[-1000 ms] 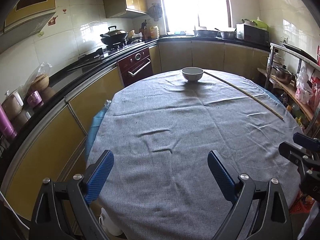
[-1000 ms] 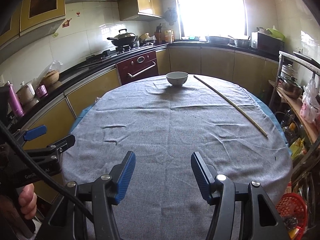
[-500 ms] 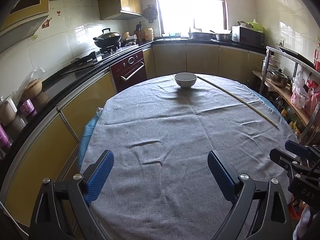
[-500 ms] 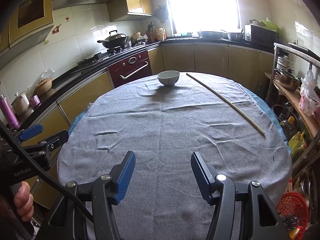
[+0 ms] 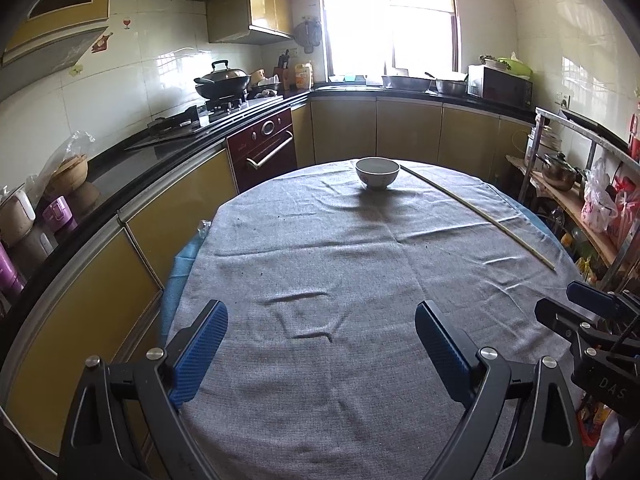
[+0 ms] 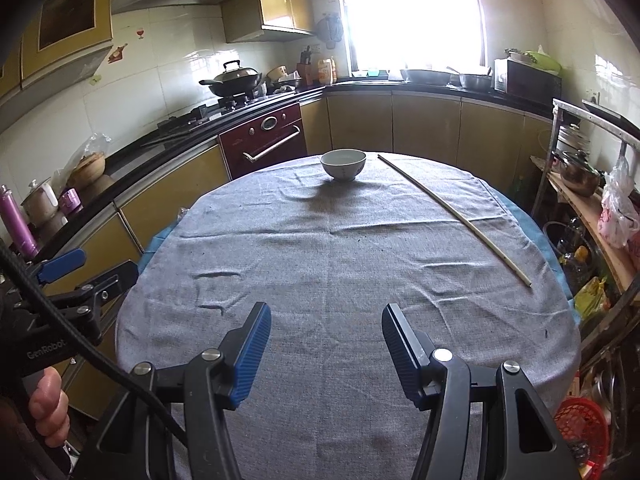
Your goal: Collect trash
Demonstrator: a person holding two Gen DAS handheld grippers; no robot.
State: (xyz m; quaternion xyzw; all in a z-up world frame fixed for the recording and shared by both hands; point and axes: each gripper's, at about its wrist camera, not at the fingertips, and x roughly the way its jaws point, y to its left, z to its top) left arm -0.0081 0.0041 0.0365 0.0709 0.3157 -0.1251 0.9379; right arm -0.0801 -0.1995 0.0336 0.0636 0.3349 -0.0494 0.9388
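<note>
A round tabletop point(image 5: 360, 360) draped in a wrinkled grey woven cloth fills both wrist views. At its far edge stands a small white ceramic bowl point(image 5: 377, 173), upright, and just to the right of it starts a long thin pale stick point(image 5: 476, 216) that lies flat on the cloth and runs toward the right rim. Tiny dark specks point(image 5: 256, 222) dot the cloth on its left half; what they are is too small to tell.

The left gripper point(image 5: 320, 344) hovers over the near edge of the tabletop with its blue ribbed fingers point(image 5: 200, 354) spread wide and nothing between them. The right gripper point(image 6: 326, 350) hangs beside it, likewise spread and empty, its tip also showing at the right edge of the left view. A hand point(image 6: 50, 406) grips the left handle at the lower left of the right view.
</note>
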